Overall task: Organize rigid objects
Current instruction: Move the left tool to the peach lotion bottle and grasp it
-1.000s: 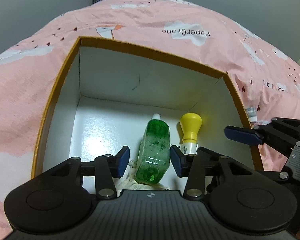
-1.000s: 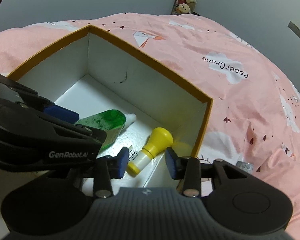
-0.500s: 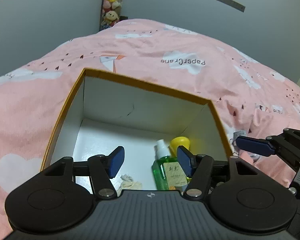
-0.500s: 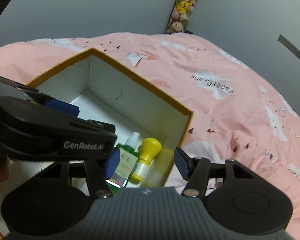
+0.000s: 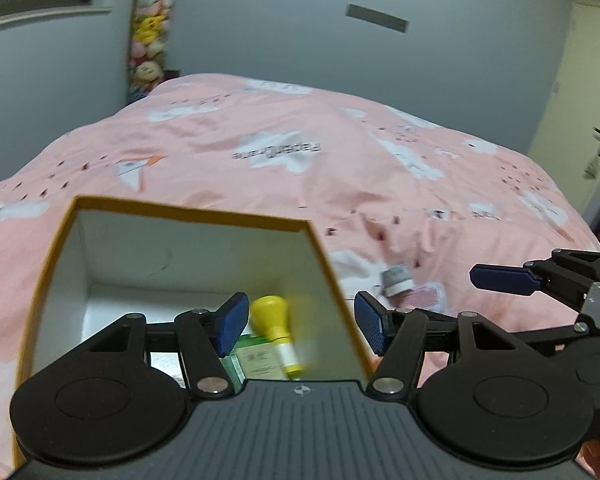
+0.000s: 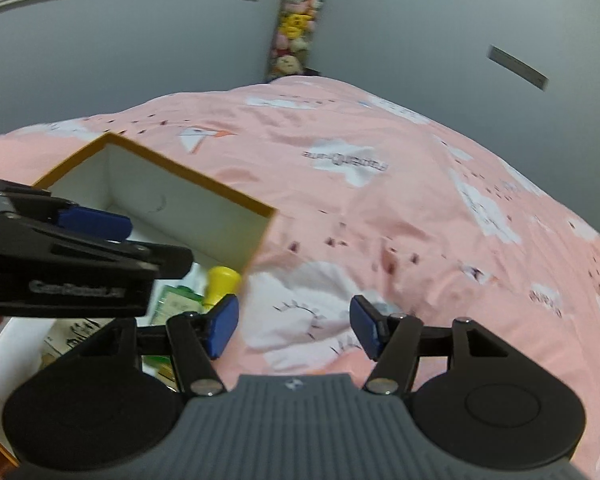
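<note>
An orange-rimmed box (image 5: 188, 210) with white walls sits on the pink bedspread. Inside lie a yellow-capped bottle (image 5: 274, 320) and a green bottle with a label (image 5: 256, 360), side by side against the right wall. My left gripper (image 5: 302, 326) hangs open above the box's right corner with nothing between its pads. A finger of the right gripper (image 5: 504, 278) shows at the right edge. My right gripper (image 6: 294, 330) is open over the bedspread just right of the box (image 6: 196, 178), empty. The yellow cap (image 6: 220, 282) and the green bottle (image 6: 176, 304) show to its left.
A small white-capped jar (image 5: 396, 282) lies on the pink bedspread (image 5: 380, 184) right of the box. A column of stuffed toys (image 5: 150, 52) stands in the far corner. A door (image 5: 596, 152) is at the right. Printed paper (image 6: 72, 334) lies in the box.
Both grippers opened wider, letting go of the green bottle and the yellow-capped bottle. They then rose and pulled back out of the box, and both bottles stay inside.
</note>
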The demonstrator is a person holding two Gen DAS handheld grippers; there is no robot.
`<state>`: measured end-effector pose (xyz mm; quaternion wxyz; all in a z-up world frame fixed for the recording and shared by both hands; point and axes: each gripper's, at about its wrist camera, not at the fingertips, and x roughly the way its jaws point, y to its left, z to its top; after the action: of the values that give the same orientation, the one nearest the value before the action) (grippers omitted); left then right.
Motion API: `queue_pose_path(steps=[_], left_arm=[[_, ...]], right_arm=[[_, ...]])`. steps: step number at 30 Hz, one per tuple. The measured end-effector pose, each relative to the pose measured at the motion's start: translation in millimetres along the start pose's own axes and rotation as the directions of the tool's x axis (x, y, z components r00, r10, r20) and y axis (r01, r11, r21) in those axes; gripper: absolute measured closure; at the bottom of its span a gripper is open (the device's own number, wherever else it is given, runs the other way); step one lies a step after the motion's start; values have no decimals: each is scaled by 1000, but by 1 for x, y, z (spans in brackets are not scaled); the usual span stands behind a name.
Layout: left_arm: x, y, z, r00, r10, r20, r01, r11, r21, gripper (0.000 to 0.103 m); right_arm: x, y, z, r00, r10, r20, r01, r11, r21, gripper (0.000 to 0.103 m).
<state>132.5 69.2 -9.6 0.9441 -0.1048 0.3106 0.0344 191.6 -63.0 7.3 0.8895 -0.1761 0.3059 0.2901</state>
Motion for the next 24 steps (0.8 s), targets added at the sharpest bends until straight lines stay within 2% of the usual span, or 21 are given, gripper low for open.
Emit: queue_pose_path(steps=[9,15,24], left_arm=[[8,-42,2,995,-94,-19,96,987,131,32],[25,-64,2,981,-171,-90,186,962,199,32],[57,-83,1,968,-184,-171,226,935,273,32]], right_arm=[[-6,-44,-34,998,-44,-42,51,985,163,41],[-6,-61,-52,997,-54,-51,64,971,229,41],[19,-77,-67,997,-19,-78,40,959,279,50]])
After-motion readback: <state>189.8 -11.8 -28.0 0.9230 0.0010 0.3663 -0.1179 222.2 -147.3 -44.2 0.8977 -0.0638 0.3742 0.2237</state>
